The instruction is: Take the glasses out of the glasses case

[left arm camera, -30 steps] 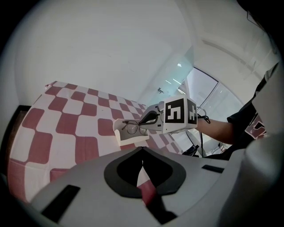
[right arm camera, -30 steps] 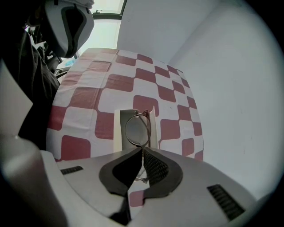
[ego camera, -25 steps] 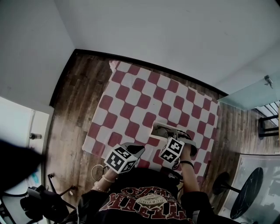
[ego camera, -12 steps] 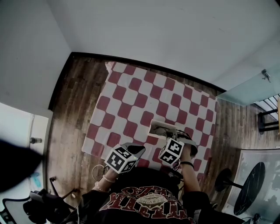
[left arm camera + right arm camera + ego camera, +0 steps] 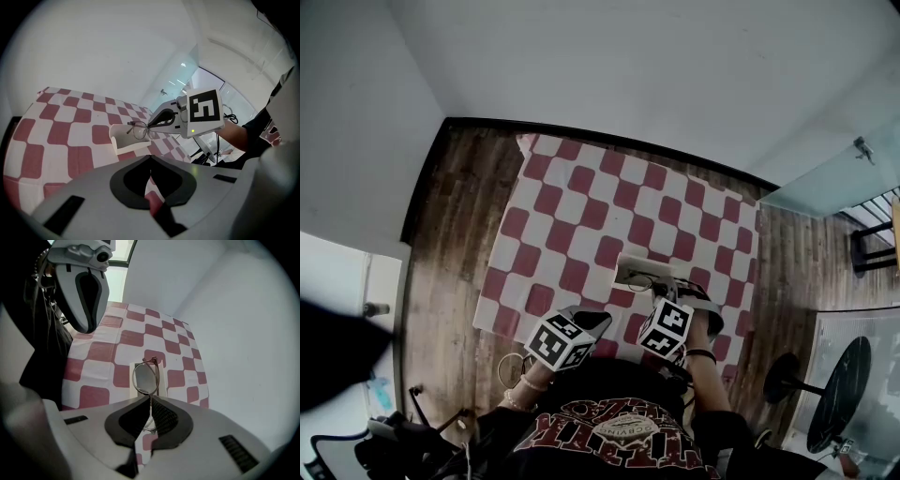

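Note:
The open white glasses case (image 5: pixel 630 270) lies on the red-and-white checkered cloth (image 5: pixel 581 211), near its front edge. My right gripper (image 5: pixel 673 287) is shut on the thin wire-framed glasses (image 5: pixel 146 378) and holds them upright just above the case (image 5: pixel 161 380). In the left gripper view the glasses (image 5: pixel 137 130) hang from the tips of the right gripper (image 5: pixel 161 118) over the case (image 5: pixel 125 143). My left gripper (image 5: pixel 596 320) hovers over the cloth's front edge, left of the case. It (image 5: pixel 150 158) is shut with nothing in it.
The cloth covers the middle of a dark wooden table (image 5: pixel 450 234) that stands against a white wall. A glass panel (image 5: pixel 834 183) and a round dark stool (image 5: pixel 839 394) stand to the right. The person's torso (image 5: pixel 609 431) is at the table's front edge.
The head view has drifted, so the cloth and case sit a little further left and up. Both grippers stay about where they were, the right one still at the case.

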`<state>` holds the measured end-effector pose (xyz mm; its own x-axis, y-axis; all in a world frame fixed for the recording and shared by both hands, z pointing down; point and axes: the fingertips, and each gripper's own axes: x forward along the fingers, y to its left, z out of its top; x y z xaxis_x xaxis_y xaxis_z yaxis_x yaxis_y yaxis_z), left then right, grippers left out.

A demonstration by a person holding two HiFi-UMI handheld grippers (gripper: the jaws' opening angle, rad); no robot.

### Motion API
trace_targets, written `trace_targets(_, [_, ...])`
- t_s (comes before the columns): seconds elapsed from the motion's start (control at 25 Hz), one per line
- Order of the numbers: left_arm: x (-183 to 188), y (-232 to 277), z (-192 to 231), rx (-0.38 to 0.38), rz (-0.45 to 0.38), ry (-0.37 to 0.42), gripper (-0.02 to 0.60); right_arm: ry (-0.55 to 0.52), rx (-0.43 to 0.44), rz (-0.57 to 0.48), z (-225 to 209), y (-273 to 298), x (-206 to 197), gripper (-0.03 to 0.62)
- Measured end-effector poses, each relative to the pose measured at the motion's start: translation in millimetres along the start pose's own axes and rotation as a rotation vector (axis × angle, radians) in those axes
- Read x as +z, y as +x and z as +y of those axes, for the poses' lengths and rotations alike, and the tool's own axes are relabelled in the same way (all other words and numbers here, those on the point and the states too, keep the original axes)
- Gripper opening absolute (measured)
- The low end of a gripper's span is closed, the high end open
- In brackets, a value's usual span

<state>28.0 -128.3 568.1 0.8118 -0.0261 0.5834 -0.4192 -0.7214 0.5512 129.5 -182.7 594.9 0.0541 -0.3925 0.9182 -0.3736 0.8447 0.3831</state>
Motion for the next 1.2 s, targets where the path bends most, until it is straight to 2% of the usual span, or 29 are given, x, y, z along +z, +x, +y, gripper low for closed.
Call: trace_targets(1.2, [-4.2, 13.4, -19.7, -0.037, 0.028, 0.029, 0.009, -0.005, 0.015, -0.049, 11.5, -64.5, 6.5, 0.023])
